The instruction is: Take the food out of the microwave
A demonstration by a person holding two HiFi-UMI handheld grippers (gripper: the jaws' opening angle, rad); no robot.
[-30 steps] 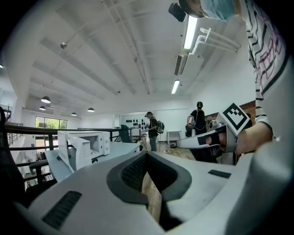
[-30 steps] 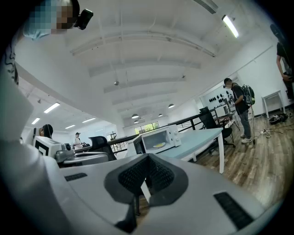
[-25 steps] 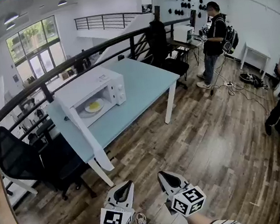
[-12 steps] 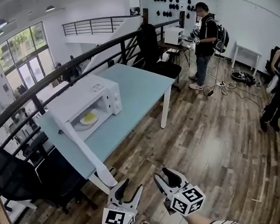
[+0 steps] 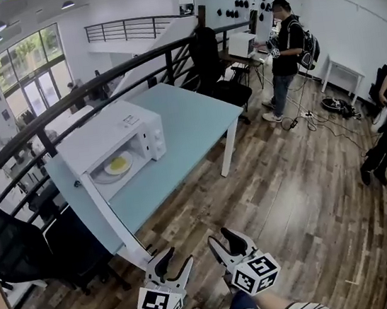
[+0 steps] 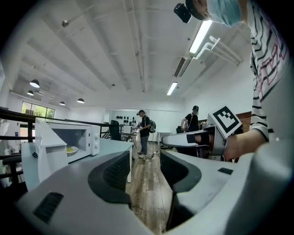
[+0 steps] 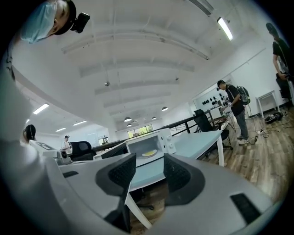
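The white box microwave (image 5: 114,134) is sitting at the left end of the light blue worktop (image 5: 192,122), and its door (image 5: 109,215) is hanging wide open. The round yellow food (image 5: 118,164) is lying inside it. The left tongs (image 5: 174,259) and right tongs (image 5: 220,238) are hanging over the wooden floor (image 5: 292,193), near the worktop's front edge. Both have just been opening and are holding nothing.

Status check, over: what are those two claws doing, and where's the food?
Jaws of left gripper and right gripper just opened, nothing between, short of table. Yellow food inside microwave. Its open door juts toward us.
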